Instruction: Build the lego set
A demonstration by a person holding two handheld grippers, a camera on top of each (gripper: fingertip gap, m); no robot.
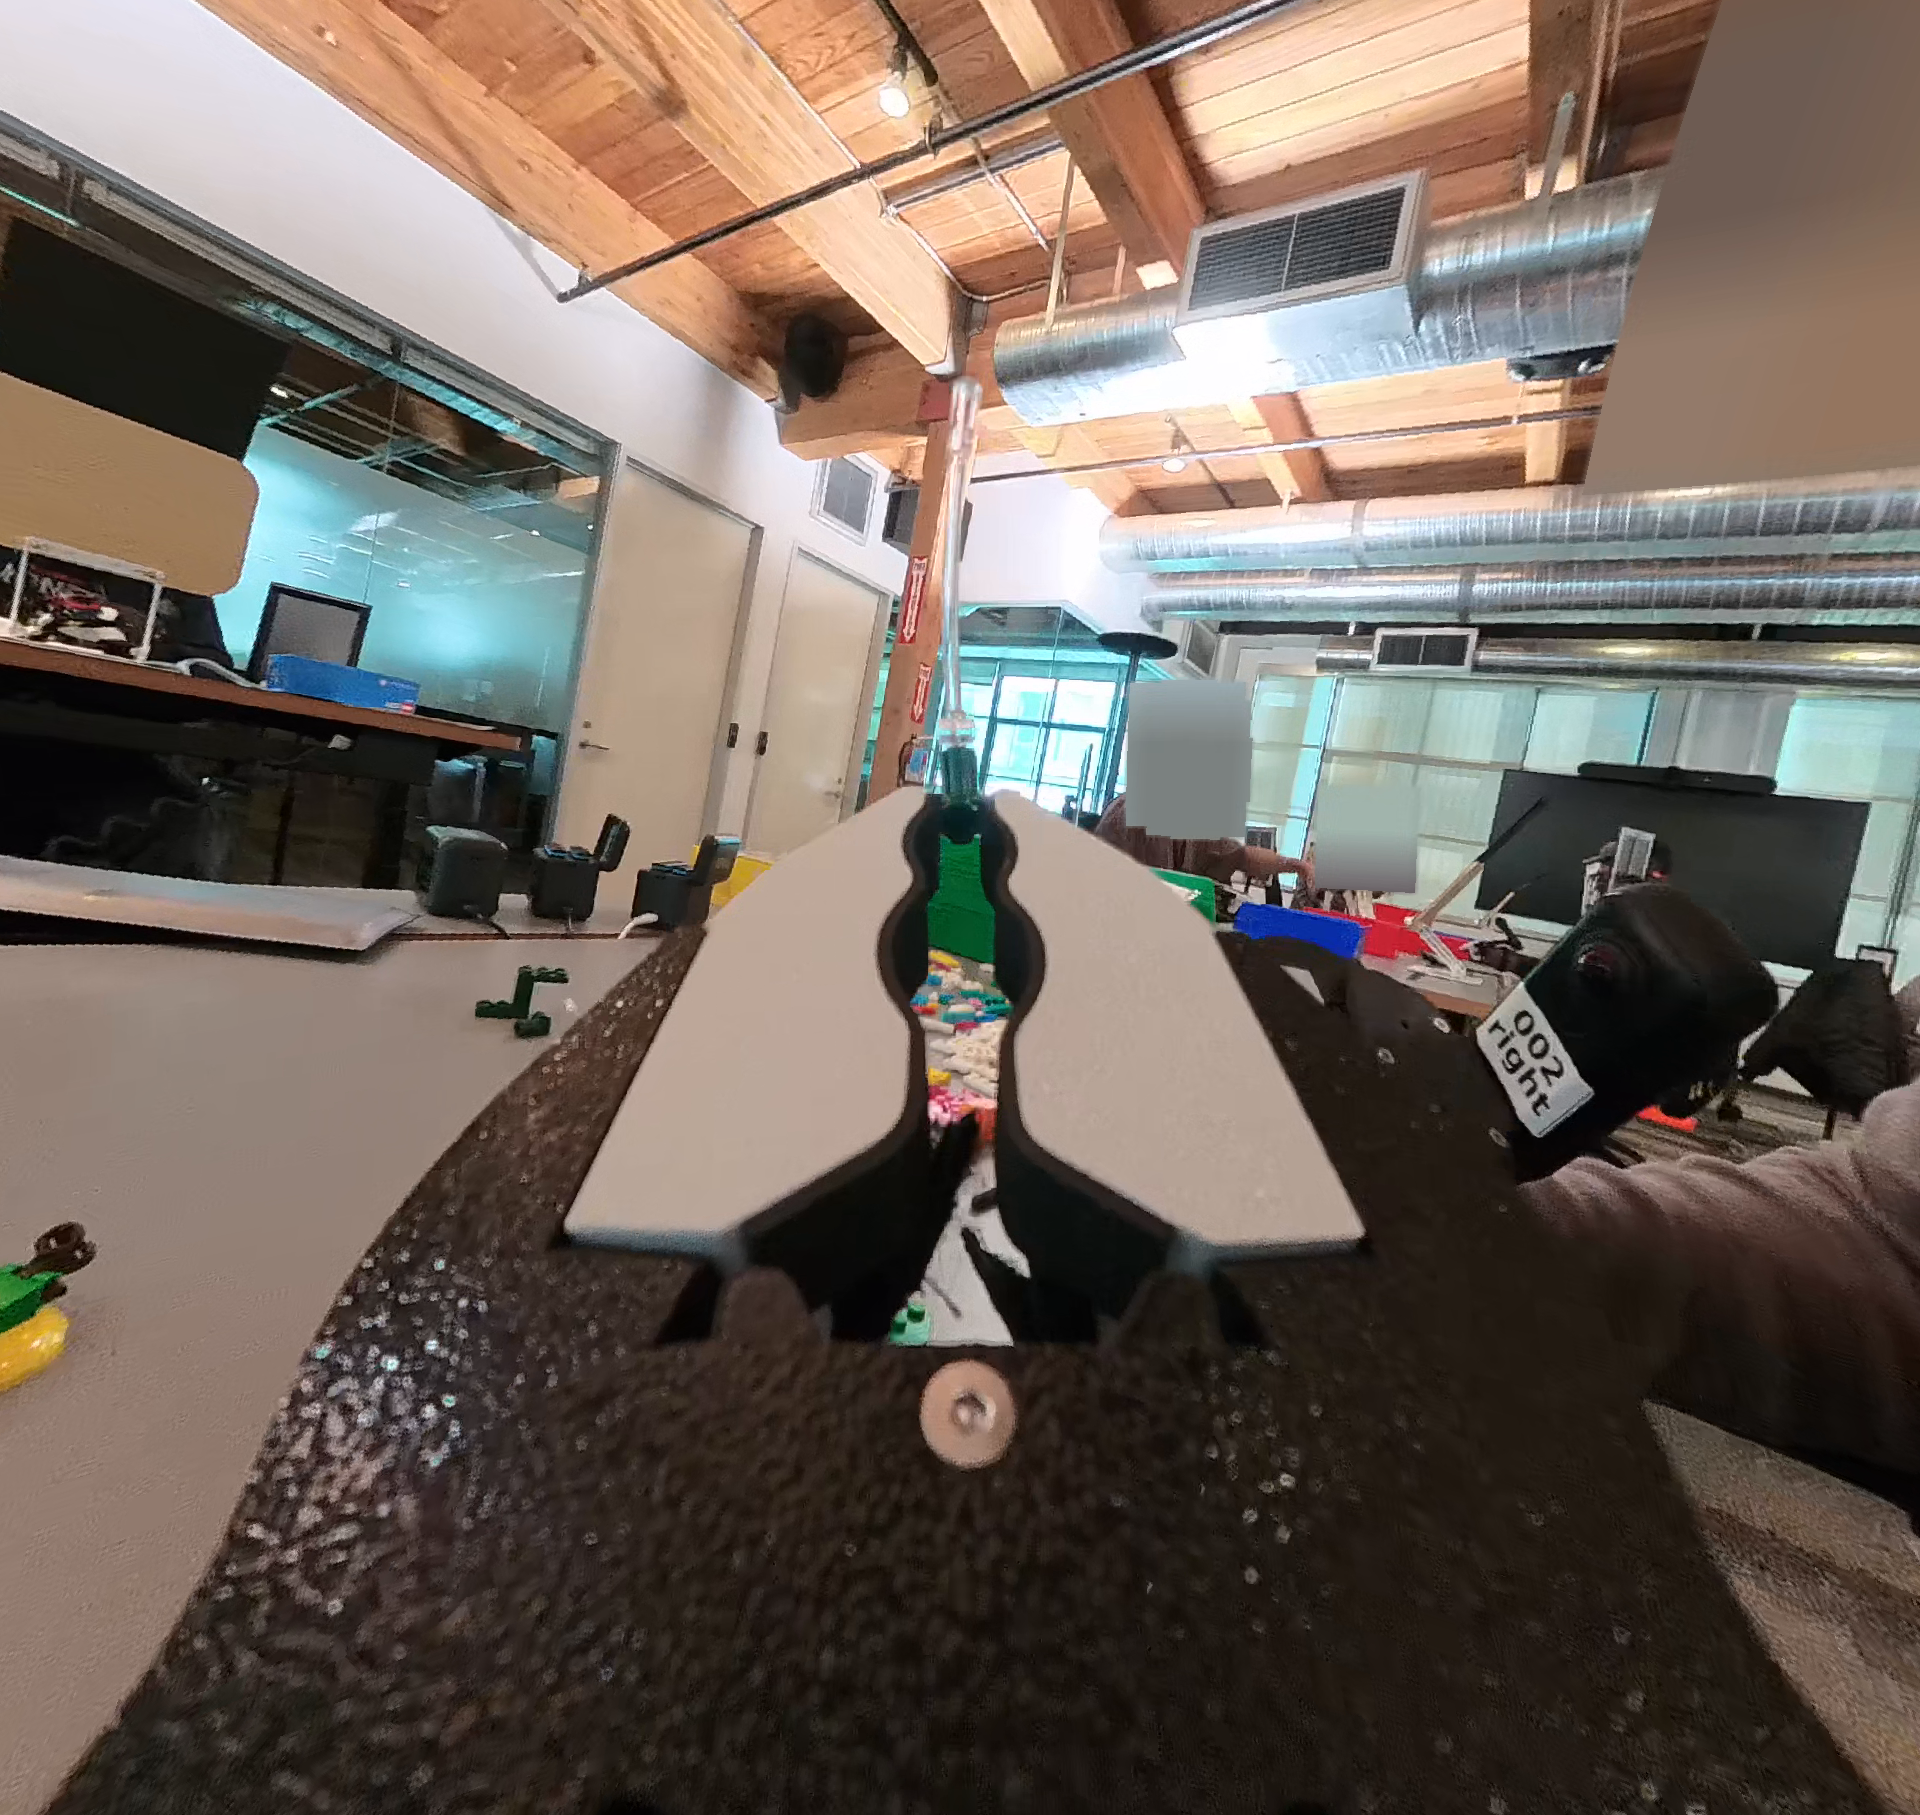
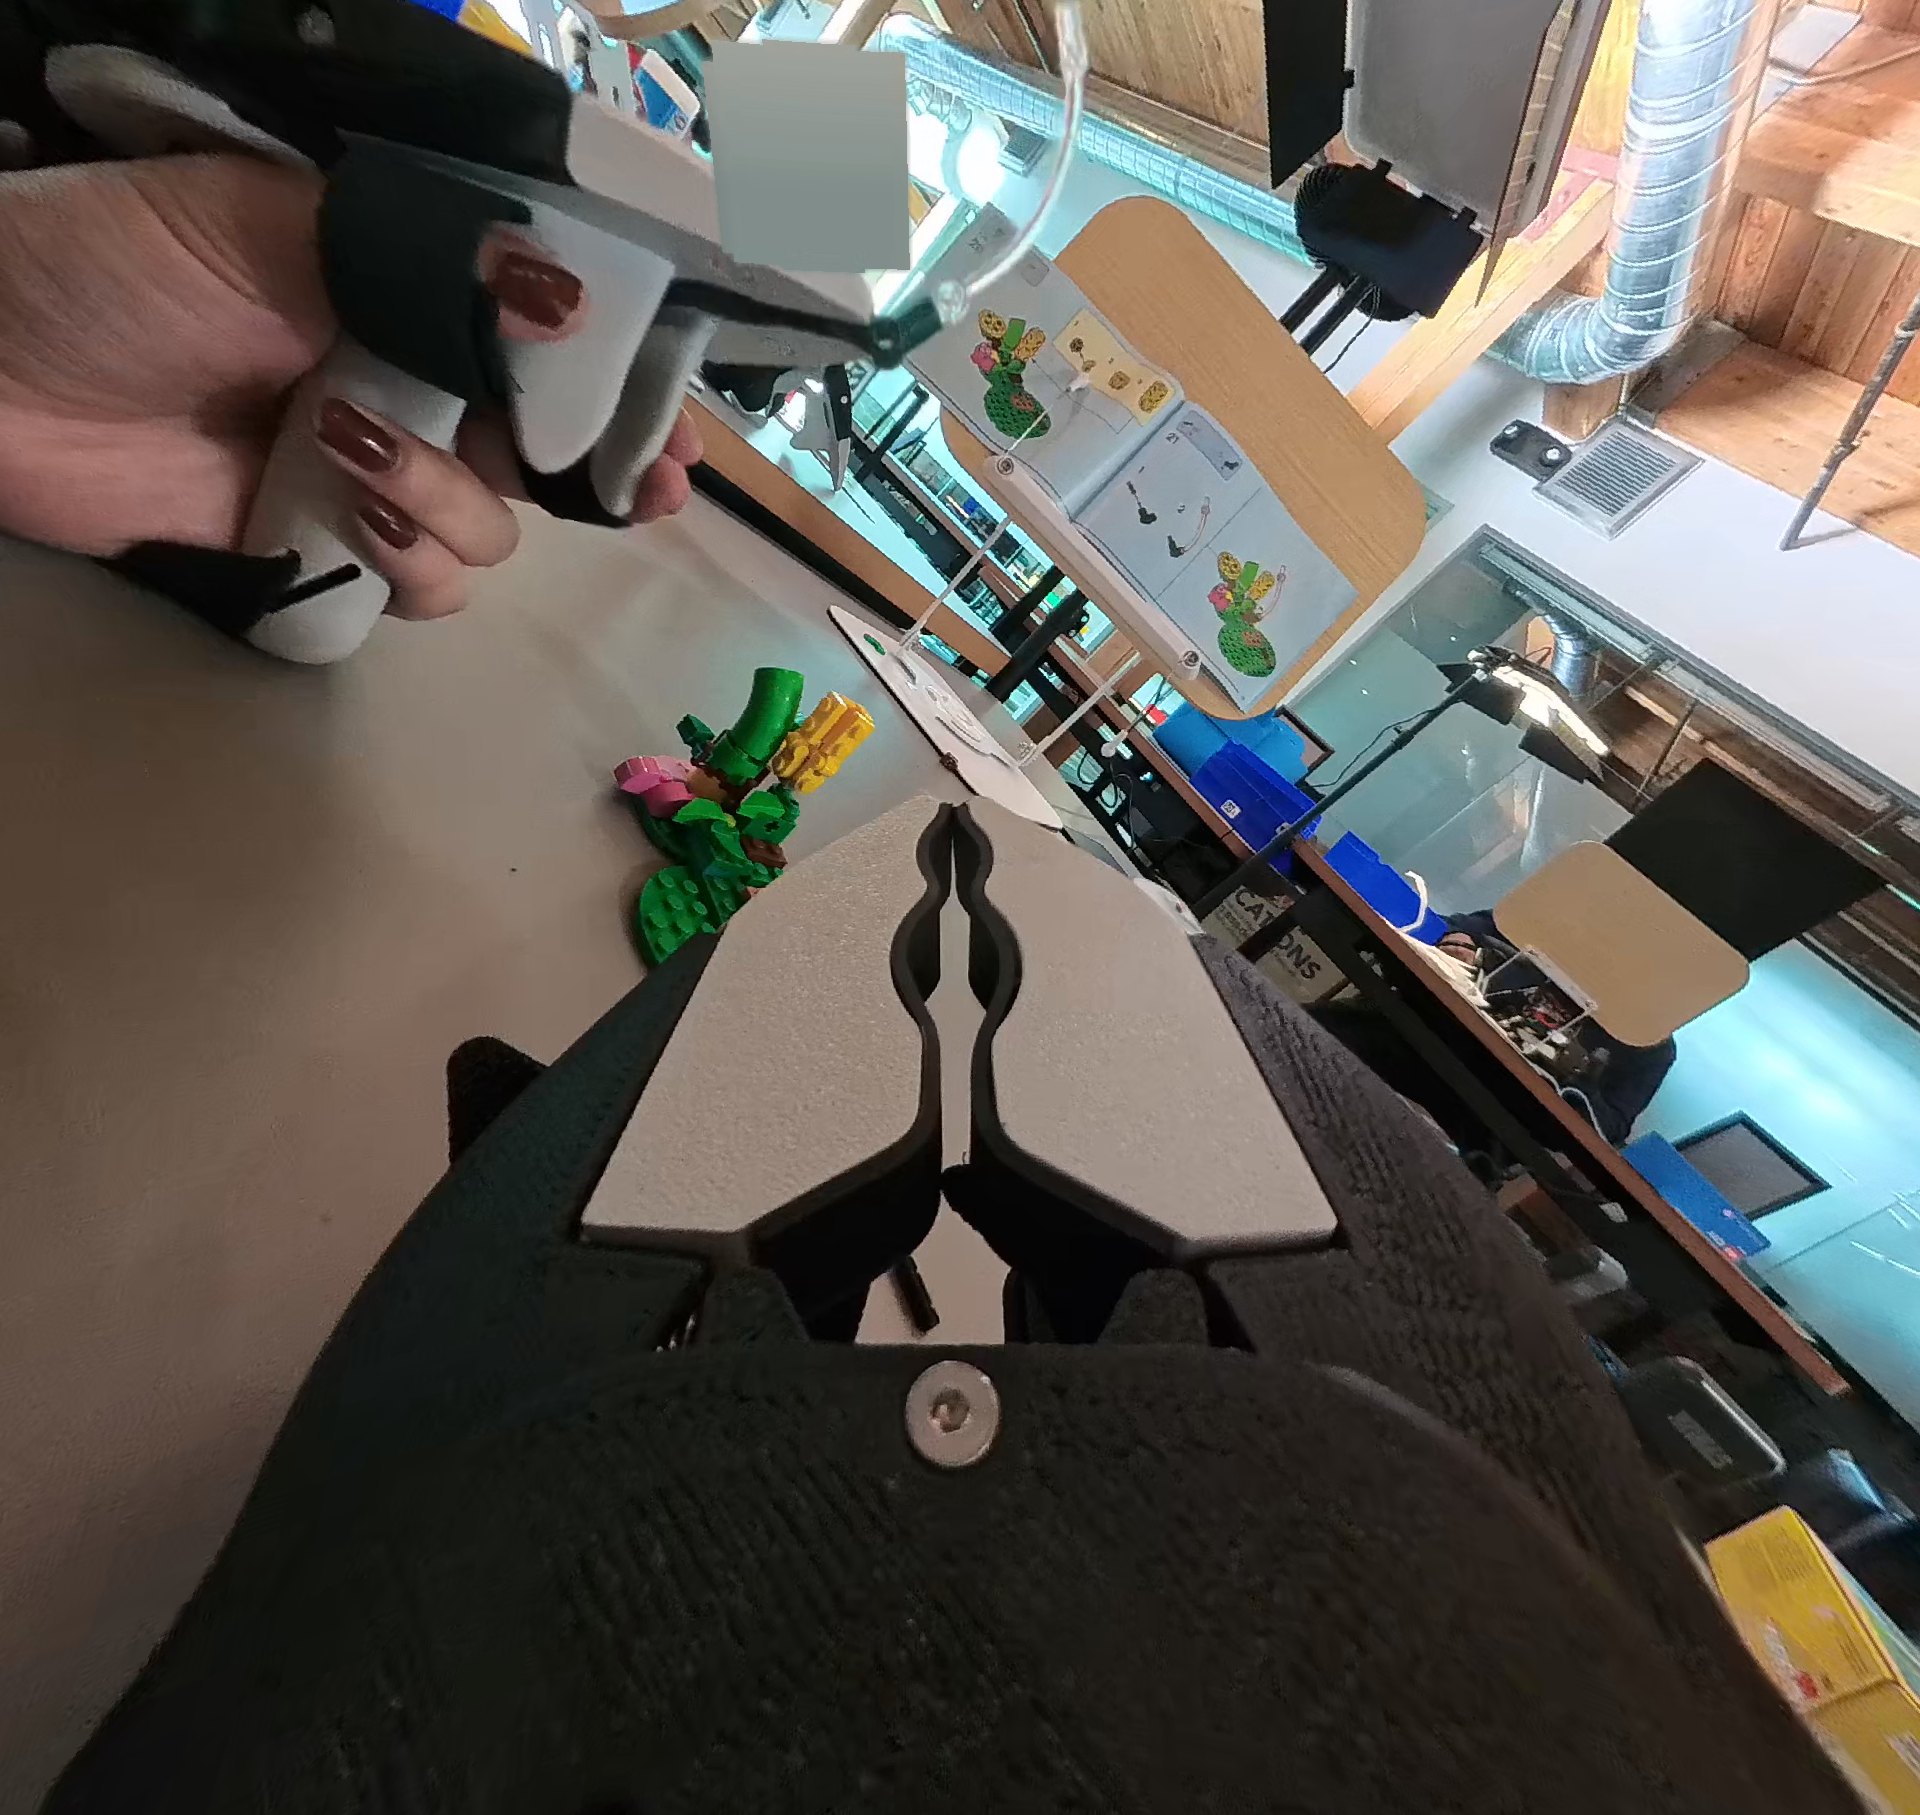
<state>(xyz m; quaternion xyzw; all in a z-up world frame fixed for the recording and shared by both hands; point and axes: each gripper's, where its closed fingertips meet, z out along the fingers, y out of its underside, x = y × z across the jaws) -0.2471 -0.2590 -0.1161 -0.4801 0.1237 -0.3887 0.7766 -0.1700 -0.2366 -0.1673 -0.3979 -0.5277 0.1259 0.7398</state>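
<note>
Our left tongs (image 1: 957,809) pinch the dark green stub of a clear curved stem (image 1: 958,560), lifted off the bench (image 2: 260,934) for fitting. Right tongs (image 2: 951,815) closed, empty, beside the flower model (image 2: 727,809).

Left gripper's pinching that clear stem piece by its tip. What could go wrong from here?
1. The left gripper holds only the small dark green connector; the long clear curved stem sticks out unsupported, so it may pivot or slip.
2. The flower model lies loose on the table; pressing the piece in may shove it.
</note>
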